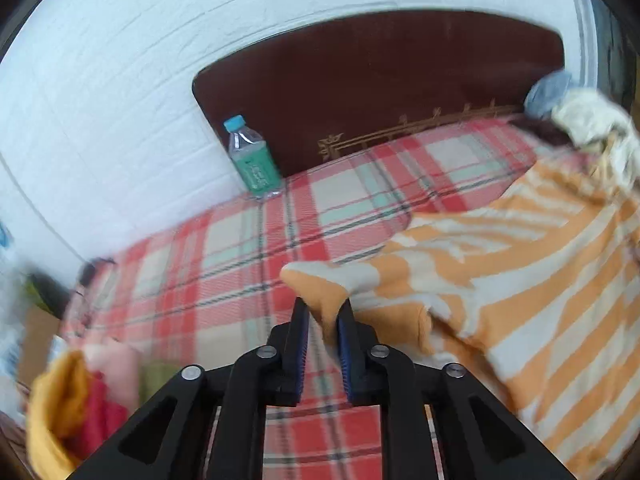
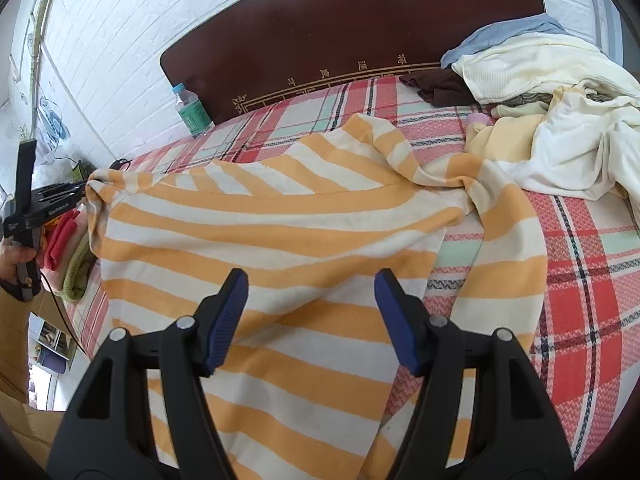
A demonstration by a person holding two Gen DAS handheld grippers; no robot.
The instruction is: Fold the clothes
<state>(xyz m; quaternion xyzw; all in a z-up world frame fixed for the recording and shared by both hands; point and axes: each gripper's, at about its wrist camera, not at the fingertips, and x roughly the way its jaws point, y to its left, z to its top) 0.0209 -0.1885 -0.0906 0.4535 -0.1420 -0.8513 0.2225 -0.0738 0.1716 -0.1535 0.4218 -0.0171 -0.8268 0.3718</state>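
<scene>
Our left gripper (image 1: 323,316) has its jaws clamped on an orange corner of the striped garment (image 2: 280,248), pinching a small bunch of cloth between the blue pads. Our right gripper (image 2: 312,320) hangs over the same garment with its jaws wide apart, holding nothing. The striped garment is our landmark: it lies spread across the plaid bed (image 2: 592,264), one sleeve-like part trailing along its right edge. Beyond it, near the headboard (image 2: 360,20), sits a heap of unfolded clothes (image 2: 560,92); off its far left corner a water bottle (image 2: 191,110) stands against the wall, and past its left edge lies a small stack of folded pieces (image 2: 68,248). To fold well, we judge that the right jaws should take the hem nearest them, matching the left grip, so both corners travel together, taut and level. A lone pull from the left risks dragging the cloth askew.
</scene>
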